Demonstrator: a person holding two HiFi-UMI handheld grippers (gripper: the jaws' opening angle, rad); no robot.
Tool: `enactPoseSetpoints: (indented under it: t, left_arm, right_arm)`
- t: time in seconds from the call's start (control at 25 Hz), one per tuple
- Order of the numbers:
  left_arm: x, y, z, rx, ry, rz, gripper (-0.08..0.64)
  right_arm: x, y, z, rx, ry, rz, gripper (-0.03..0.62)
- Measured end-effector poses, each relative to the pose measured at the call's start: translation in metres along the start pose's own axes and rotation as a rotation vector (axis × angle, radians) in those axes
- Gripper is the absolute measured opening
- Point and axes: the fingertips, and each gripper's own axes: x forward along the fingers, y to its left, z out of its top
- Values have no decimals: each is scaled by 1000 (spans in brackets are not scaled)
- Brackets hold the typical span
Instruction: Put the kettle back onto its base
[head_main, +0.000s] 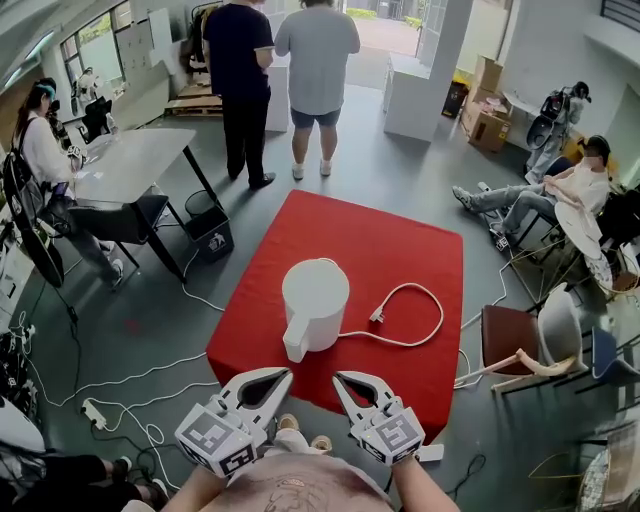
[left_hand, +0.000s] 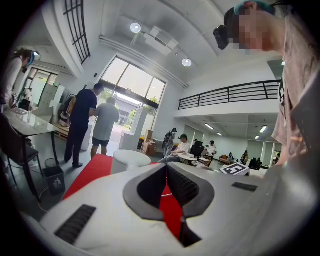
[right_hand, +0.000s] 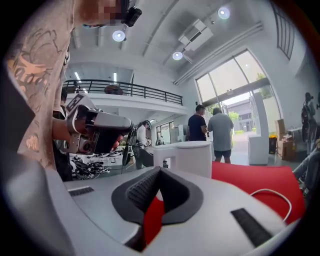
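Standing on the red counter (head_main: 420, 255) with its cord (head_main: 428, 300) looped alongside, the kettle (head_main: 315, 300) is faced by the left claw (head_main: 284, 376) and right claw (head_main: 340, 380), both shut and empty, so it could be knocked over if approached unopened.

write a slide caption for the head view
White kettle on a red mat, cord looped beside it; left claw and right claw, both shut and empty, apart from it.
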Motion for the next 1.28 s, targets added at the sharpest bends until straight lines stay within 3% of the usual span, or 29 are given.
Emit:
enactPoseSetpoints:
  t: [0.44, 0.68, 1.28]
  left_arm:
    - [-7, -39, -9, 22, 18, -17, -9]
    - [-18, -53, -13, 47, 14, -56, -9]
    - [-121, -86, -35, 80, -3, -110, -9]
  right_arm:
    - [-36, 29, 31, 18, -53, 12, 3]
    - [-71, 49, 56, 61, -120, -56, 3]
    - [-113, 154, 48, 51, -126, -151, 3]
